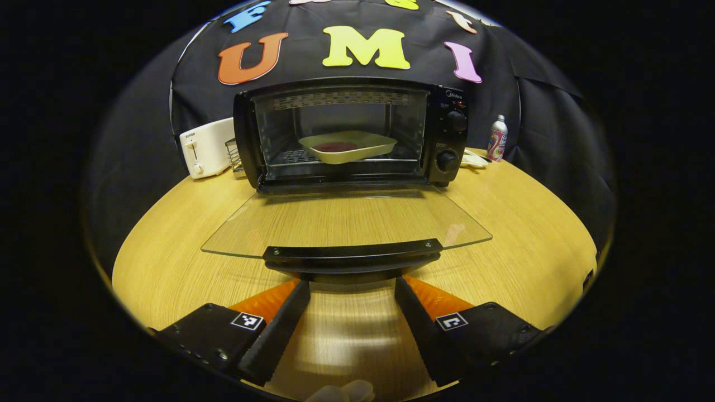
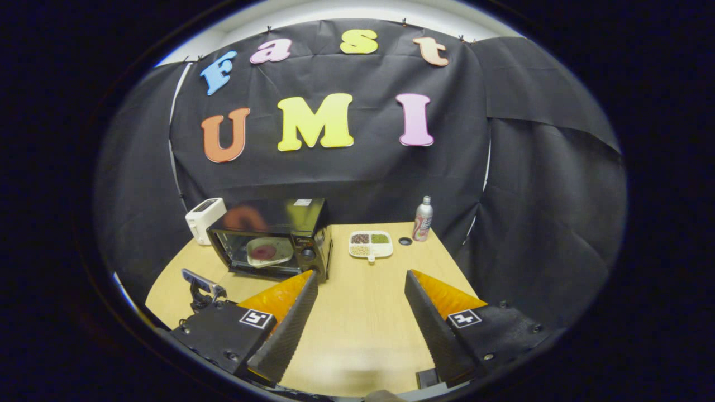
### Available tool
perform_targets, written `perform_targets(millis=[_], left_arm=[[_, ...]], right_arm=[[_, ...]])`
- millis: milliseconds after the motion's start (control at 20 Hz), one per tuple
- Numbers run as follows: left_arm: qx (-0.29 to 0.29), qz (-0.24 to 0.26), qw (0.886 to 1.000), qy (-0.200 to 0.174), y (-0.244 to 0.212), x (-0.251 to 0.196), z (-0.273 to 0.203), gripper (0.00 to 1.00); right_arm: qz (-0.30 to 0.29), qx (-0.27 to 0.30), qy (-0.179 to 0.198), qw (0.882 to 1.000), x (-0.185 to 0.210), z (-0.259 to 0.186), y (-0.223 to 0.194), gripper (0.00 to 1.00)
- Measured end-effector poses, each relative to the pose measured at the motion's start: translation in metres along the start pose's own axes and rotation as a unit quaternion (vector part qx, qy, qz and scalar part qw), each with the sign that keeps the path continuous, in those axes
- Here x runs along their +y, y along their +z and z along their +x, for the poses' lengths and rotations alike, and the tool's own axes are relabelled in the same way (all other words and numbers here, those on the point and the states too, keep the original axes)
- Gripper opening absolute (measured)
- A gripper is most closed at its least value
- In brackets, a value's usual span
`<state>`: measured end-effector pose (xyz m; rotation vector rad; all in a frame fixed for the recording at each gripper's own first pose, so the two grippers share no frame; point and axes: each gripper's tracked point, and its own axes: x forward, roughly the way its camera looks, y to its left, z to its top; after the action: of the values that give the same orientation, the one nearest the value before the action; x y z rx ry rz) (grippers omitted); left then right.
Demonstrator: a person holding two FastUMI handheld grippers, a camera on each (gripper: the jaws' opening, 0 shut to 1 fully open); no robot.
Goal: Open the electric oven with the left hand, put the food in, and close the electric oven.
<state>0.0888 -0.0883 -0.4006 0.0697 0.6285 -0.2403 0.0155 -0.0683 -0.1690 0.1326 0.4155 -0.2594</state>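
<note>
Oven (image 1: 349,134) door (image 1: 346,220) down, its handle (image 1: 352,254) hiding the left tool (image 1: 352,290) tips; right tool (image 2: 360,301) spread; food (image 1: 335,147) a reddish blur in the tray (image 1: 349,146).

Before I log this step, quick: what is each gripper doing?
Left gripper: open, fingers either side of the oven door handle, not clamped.
Right gripper: open, holding nothing, above the table.

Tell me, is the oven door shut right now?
No, the glass door lies folded down flat in front of the oven, with the tray inside.
</note>
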Motion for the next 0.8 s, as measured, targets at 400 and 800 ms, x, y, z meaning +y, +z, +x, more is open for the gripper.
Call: perform_targets(millis=[400,800], left_arm=[[-0.012,-0.003,1.000,-0.002,0.031,0.002,-0.007,0.98],[-0.048,0.013,0.999,0.005,0.095,0.016,-0.015,0.98]], right_arm=[[0.016,0.005,-0.001,1.000,-0.007,0.004,-0.004,0.96],[0.032,0.009,0.018,0.999,0.003,0.013,-0.008,0.96]])
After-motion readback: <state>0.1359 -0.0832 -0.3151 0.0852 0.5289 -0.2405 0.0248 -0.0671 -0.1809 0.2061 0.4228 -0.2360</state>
